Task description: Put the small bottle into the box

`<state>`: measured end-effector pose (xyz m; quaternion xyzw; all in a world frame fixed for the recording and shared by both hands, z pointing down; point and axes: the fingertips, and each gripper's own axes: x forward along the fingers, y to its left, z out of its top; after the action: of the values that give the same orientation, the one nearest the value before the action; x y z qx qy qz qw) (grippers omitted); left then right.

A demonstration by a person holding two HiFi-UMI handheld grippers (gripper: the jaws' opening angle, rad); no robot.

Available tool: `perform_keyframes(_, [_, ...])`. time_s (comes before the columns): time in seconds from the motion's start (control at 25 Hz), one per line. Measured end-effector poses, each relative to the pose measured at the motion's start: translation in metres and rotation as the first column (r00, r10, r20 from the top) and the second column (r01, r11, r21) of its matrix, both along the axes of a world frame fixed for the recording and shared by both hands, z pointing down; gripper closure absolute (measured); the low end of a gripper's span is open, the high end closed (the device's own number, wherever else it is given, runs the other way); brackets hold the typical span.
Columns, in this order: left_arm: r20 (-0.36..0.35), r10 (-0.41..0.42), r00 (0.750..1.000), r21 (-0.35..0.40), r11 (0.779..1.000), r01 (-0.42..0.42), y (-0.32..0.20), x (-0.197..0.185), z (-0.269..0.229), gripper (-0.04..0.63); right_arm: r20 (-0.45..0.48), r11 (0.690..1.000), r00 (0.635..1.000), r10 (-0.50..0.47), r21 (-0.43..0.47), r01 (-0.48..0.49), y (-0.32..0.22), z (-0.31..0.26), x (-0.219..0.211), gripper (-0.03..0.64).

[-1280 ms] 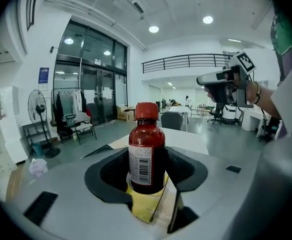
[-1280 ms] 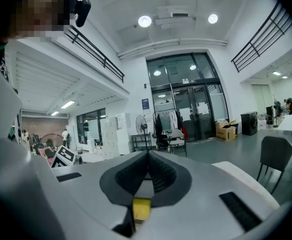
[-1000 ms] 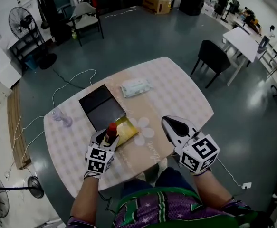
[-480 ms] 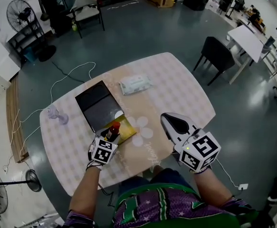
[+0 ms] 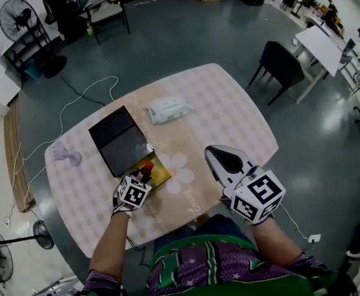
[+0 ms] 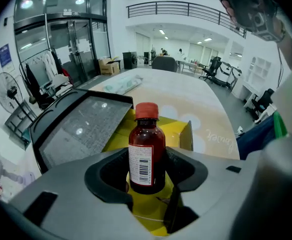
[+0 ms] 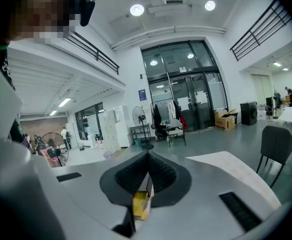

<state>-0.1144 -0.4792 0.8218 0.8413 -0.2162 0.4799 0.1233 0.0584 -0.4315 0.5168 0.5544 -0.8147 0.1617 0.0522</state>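
Left gripper (image 6: 146,171): jaws closed narrowly on the small bottle (image 6: 147,151), gripping its lower body and holding it upright over the near end of the open yellow box (image 6: 185,132). The bottle was dark brown glass with a red screw cap and a white barcode label. The box's black lid (image 5: 117,139) lay open on the far side, on the table (image 5: 229,116). Right gripper (image 7: 147,176): jaws pressed together, empty, above the table's near right part.

Box (image 6: 178,129) open-topped; black lid (image 6: 80,129) along left edge; wipes pack (image 5: 169,110) well apart
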Motion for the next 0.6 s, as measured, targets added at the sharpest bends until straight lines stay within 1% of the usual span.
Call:
perform_keyframes(0.16, [0.058,0.031,0.998,-0.048,0.998,-0.029,0.0,0.0,0.019,0.353,0.009,1.0,1.0,0.014,0.0,-0.014,-0.006,0.002,0.007,0.612])
perform_keyframes(0.28, [0.086,0.046,0.995,-0.088,0.995,-0.039,0.002,0.002,0.029,0.353,0.007,1.0,1.0,0.014,-0.002,-0.014,-0.007,0.002,0.011,0.612])
perform_keyframes(0.44, [0.085,0.065,0.994,-0.126,0.991,-0.054,0.002,0.009,0.029,0.353,0.008,1.0,1.0,0.024,-0.005,-0.024,-0.007,0.002,0.017,0.612])
perform_keyframes(0.6, [0.082,0.074,0.994,-0.134,0.989,-0.062,-0.001,0.012,0.034,0.353,0.013,0.999,0.999,0.038,-0.005,-0.038,-0.006,0.003,0.022,0.612])
